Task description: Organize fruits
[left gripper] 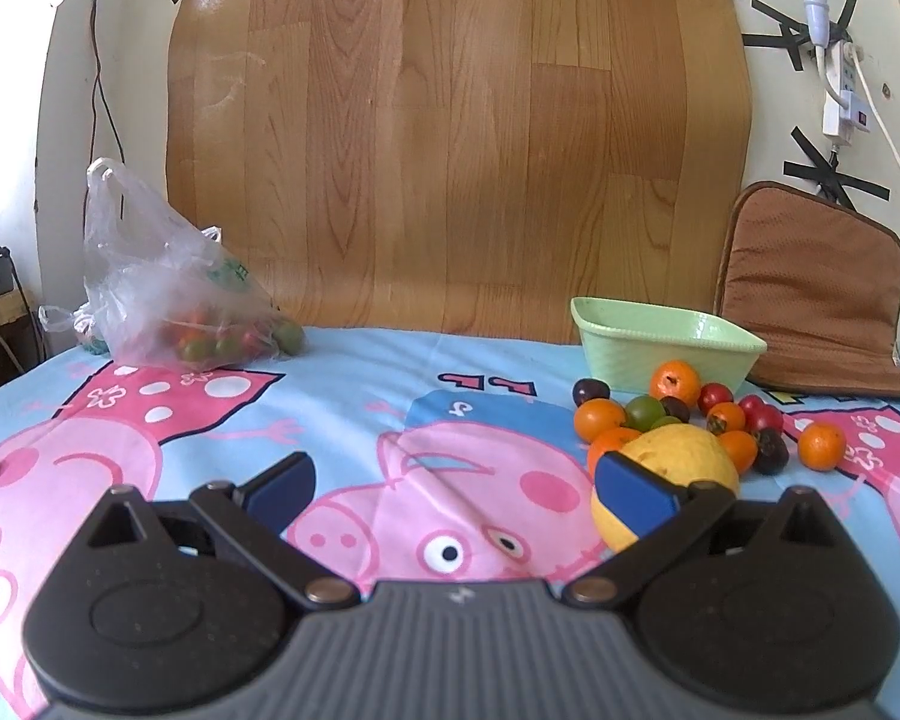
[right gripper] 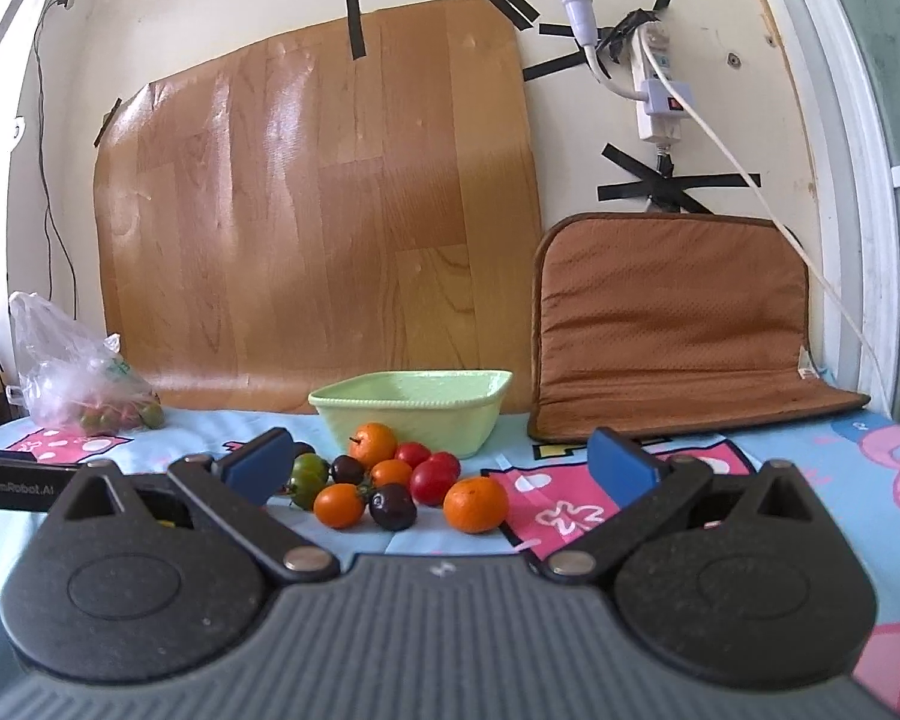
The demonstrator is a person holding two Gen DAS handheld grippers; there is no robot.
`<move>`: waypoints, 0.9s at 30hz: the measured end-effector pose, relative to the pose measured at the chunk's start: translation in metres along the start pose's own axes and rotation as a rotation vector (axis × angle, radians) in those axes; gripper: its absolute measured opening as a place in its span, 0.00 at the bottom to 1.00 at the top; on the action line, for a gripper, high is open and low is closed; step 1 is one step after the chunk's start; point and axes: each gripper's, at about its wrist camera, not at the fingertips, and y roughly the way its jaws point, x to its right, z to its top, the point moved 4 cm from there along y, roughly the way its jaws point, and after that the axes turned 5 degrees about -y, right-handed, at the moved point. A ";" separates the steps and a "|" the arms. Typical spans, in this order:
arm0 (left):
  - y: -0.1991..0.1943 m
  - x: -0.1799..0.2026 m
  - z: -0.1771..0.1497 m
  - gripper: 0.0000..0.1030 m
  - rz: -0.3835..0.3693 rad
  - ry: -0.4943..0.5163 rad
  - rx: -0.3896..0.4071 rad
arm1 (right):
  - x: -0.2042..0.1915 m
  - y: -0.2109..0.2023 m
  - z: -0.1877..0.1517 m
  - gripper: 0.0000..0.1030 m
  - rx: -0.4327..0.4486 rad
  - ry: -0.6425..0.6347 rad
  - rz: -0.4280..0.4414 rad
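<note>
Meanwhile, both my grippers, left point(left gripper: 456, 486) and right point(right gripper: 441, 462), gape empty; nudging the centre-frame fruit pile point(right gripper: 390, 480) could roll tomatoes off the cloth.

Pale green bowl point(right gripper: 411, 405), orange, red and dark purple fruits point(right gripper: 390, 480) (one large yellow point(left gripper: 678, 468)), pink-pig blue cloth point(left gripper: 354, 396).

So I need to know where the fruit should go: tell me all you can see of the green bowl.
The green bowl is a pale green, squarish dish, plastic by its look, with a beaded rim and sloping walls. It stands upright on the cartoon-print cloth near the wood-pattern panel. Its visible inside looks empty. The loose fruit lies just before it.
</note>
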 end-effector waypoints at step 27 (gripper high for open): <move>0.001 -0.003 0.000 1.00 -0.009 -0.012 -0.003 | 0.004 0.002 -0.002 0.85 -0.032 0.032 0.066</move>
